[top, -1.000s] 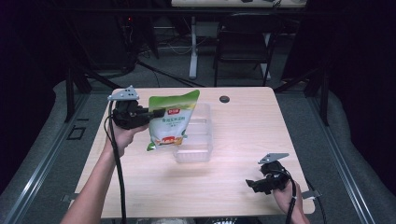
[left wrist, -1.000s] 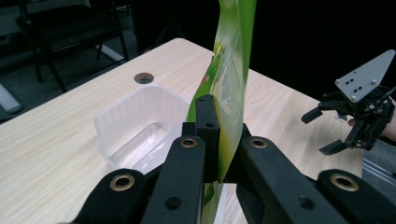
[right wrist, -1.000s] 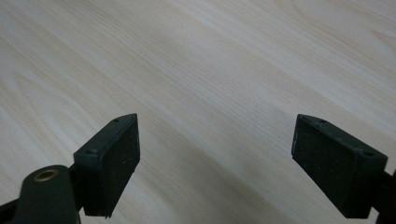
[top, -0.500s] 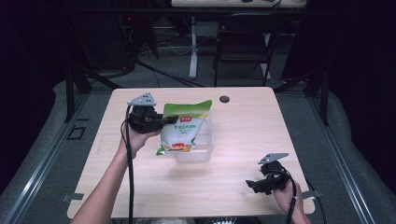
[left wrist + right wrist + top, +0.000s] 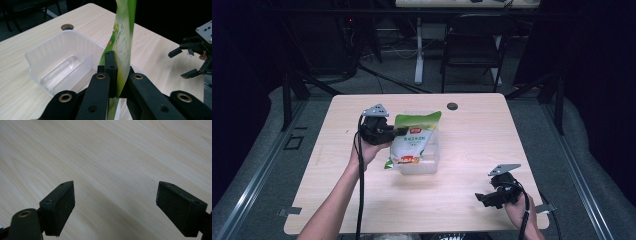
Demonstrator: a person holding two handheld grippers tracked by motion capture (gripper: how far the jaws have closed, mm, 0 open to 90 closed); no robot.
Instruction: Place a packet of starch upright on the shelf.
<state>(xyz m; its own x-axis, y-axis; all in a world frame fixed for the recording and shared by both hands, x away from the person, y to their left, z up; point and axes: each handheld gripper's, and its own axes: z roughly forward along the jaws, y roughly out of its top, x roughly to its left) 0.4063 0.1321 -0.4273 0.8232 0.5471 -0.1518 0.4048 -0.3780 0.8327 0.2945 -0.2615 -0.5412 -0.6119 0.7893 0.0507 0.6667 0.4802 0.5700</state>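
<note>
A green and white snack bag [image 5: 413,140] hangs upright over a clear plastic bin [image 5: 429,162] at the table's middle. My left gripper [image 5: 396,132] is shut on the bag's left edge. In the left gripper view the bag [image 5: 122,42] stands edge-on between the closed jaws of my left gripper [image 5: 117,82], above the bin [image 5: 62,65]. Near the front right of the table my right gripper [image 5: 482,198] is open and holds nothing. Bare wood lies under my right gripper [image 5: 115,205] in its own view.
The wooden table [image 5: 522,150] has a round cable hole [image 5: 452,106] behind the bin. A dark chair [image 5: 472,45] and a desk leg stand beyond the far edge. Dark floor surrounds the table.
My left gripper has carried the bag rightward and slightly toward me, so it now hangs over the bin. The right gripper has stayed in place.
</note>
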